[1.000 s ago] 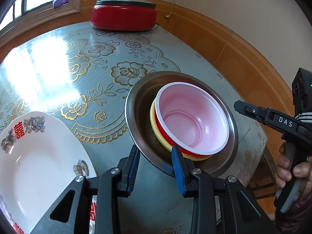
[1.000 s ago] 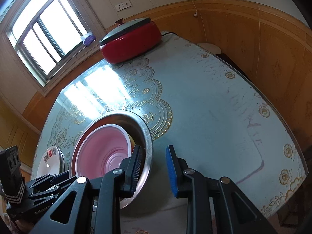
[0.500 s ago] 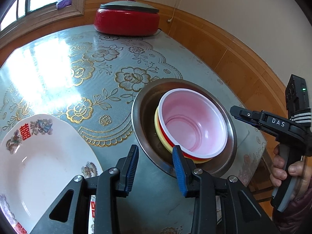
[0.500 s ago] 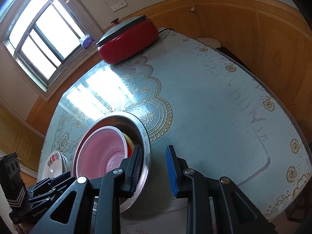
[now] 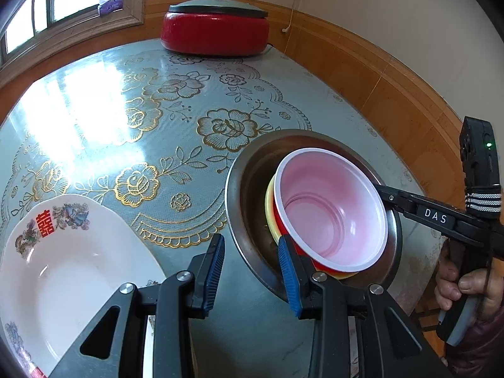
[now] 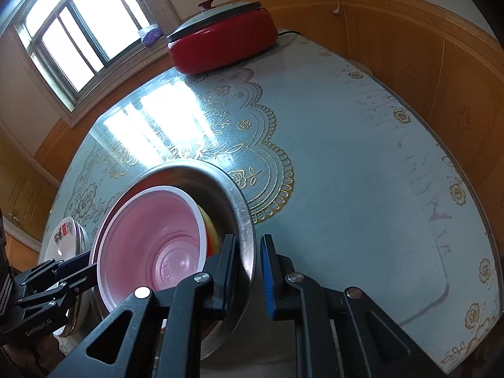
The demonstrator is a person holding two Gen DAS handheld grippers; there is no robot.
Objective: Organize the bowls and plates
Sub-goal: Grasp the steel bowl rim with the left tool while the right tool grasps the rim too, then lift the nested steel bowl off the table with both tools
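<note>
A steel basin stands on the table and holds a yellow bowl with a red, pink-lined bowl nested in it. My left gripper straddles the basin's near rim, one finger inside and one outside, with the pads apart from the metal. My right gripper is closing on the opposite rim, which sits in the narrow gap between its blue pads. In the left wrist view its tip meets the rim behind the red bowl. A white decorated plate lies to the left.
A red electric pot with a grey lid stands at the table's far edge under the window. A person's hand grips the right tool's handle. The table ends near the wood-panelled wall on the right.
My right gripper has come down onto the basin's rim and its jaws have narrowed around it. The left gripper has kept its opening and hardly moved.
</note>
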